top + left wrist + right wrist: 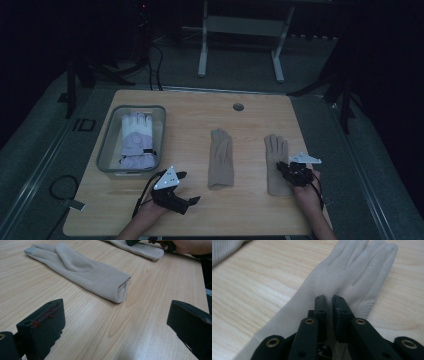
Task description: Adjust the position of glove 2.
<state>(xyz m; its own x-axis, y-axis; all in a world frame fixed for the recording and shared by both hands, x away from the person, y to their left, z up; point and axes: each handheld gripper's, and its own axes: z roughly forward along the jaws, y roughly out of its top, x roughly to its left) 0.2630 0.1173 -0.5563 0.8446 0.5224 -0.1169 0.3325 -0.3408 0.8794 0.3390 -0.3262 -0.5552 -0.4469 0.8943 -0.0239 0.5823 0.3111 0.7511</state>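
Note:
Two beige knit gloves lie flat on the wooden table. The middle glove (221,157) (82,272) has its cuff toward the person. The right glove (276,150) (352,272) lies under my right gripper (286,167) (330,300). That gripper's jaws stand almost together over the glove's palm, with a thin strip of cloth showing between them. My left gripper (189,187) (116,312) rests low near the front edge, to the left of the middle glove's cuff. It is open wide, with nothing between its jaws.
A clear plastic bin (107,145) at the table's left holds a white and lilac padded glove (136,140). A round cable hole (238,106) sits near the far edge. Beyond the table stands a white desk frame (240,45).

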